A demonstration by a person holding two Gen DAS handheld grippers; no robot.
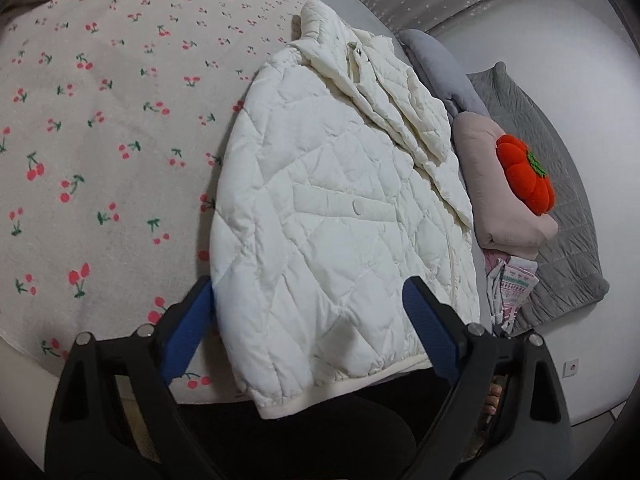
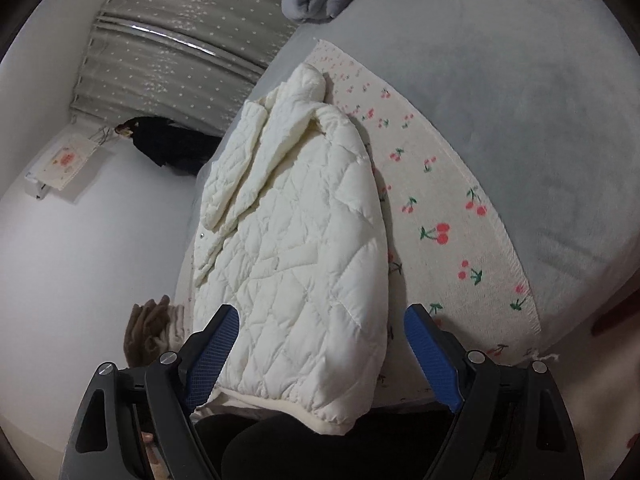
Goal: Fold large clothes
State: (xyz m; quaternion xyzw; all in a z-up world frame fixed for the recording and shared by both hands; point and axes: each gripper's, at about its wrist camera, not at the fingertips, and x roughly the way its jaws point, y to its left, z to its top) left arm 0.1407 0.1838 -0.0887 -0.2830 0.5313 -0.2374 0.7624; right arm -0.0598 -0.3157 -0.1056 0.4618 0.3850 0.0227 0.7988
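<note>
A white quilted puffer jacket point(image 1: 332, 208) lies on a cherry-print blanket point(image 1: 100, 140) on the bed, folded lengthwise, its collar at the far end and its hem hanging over the near edge. My left gripper point(image 1: 308, 304) is open above the hem end, holding nothing. The jacket also shows in the right wrist view point(image 2: 296, 248). My right gripper point(image 2: 320, 332) is open above the same hem end, its blue pads point(image 2: 432, 356) apart and empty.
A pink folded cloth point(image 1: 496, 196) with an orange pumpkin cushion point(image 1: 524, 180) and a grey quilt point(image 1: 560, 208) lie to the right of the jacket. Patterned clothes point(image 1: 508, 284) sit below them. A dark garment point(image 2: 172, 144) and brown cloth point(image 2: 148, 332) lie beside the bed.
</note>
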